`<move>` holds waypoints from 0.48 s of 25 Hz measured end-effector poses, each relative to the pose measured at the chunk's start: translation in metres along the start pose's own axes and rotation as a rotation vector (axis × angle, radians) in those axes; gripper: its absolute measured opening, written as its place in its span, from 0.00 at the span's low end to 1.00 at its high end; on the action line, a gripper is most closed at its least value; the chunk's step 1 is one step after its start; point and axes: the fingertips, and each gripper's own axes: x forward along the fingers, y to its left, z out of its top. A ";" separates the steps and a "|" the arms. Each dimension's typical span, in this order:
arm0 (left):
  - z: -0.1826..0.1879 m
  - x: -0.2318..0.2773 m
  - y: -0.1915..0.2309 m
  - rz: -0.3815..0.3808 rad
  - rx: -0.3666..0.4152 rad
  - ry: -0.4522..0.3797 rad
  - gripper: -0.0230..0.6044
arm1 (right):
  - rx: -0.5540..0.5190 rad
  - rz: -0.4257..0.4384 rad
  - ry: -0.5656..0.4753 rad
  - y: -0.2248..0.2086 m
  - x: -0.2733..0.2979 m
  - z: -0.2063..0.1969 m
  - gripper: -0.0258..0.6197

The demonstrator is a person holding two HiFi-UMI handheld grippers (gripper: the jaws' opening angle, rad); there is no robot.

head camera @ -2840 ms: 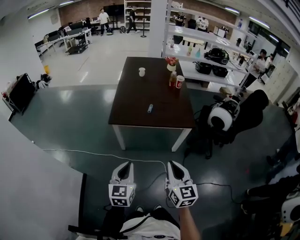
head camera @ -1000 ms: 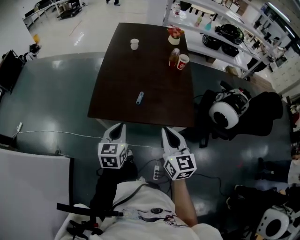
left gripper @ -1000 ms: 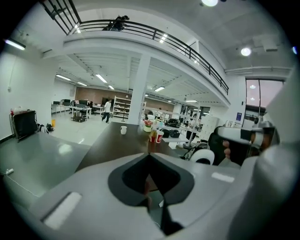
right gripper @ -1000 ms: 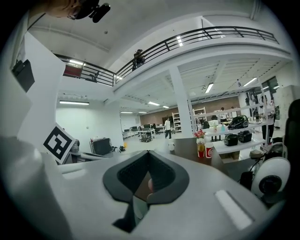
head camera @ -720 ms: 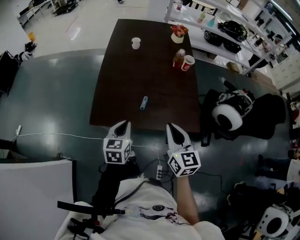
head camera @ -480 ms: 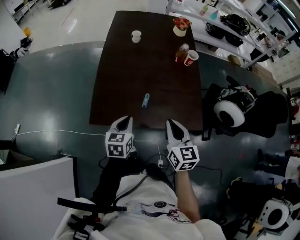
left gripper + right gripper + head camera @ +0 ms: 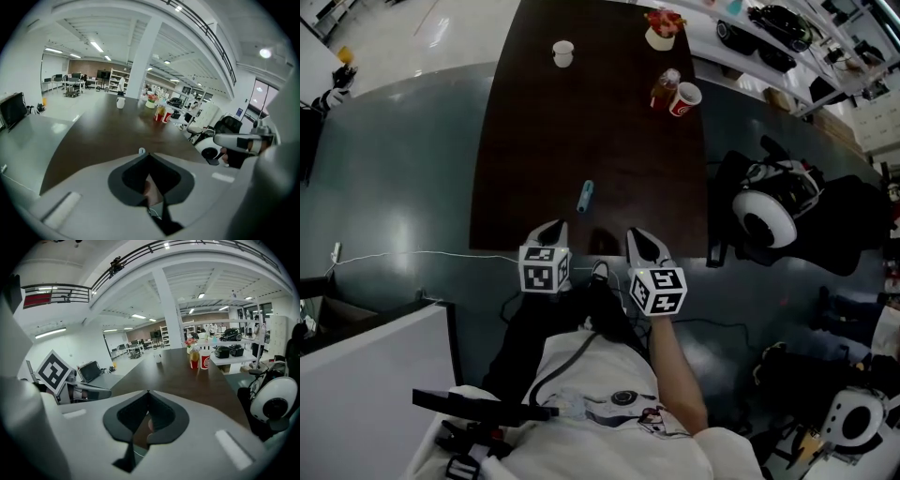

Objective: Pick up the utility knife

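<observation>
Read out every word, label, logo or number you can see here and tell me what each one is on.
No text reads clearly.
On the red cup: a white swirl logo, no legible letters.
On the cubes of the left gripper and right gripper: black-and-white square codes, no letters.
On the red banner at the balcony rail: too blurred.
On the blue wall sign: too small.

My left gripper (image 7: 551,228) and right gripper (image 7: 637,236) are pale grey wedge-shaped shells with dark inner pads, each backed by a white cube (image 7: 545,270) printed with black square markers. At six o'clock sits my white top (image 7: 614,412), with a dark cable (image 7: 551,367) curving down it and dark trousers (image 7: 523,339) at seven.
</observation>
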 end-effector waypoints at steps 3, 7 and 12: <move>-0.010 0.026 0.000 -0.003 -0.026 0.050 0.03 | 0.016 0.009 0.021 -0.016 0.009 0.002 0.04; -0.022 0.059 0.009 0.007 -0.060 0.111 0.04 | 0.028 0.031 0.038 -0.028 0.018 0.006 0.04; -0.036 0.093 0.016 0.007 -0.081 0.192 0.16 | 0.063 0.035 0.073 -0.045 0.021 0.000 0.04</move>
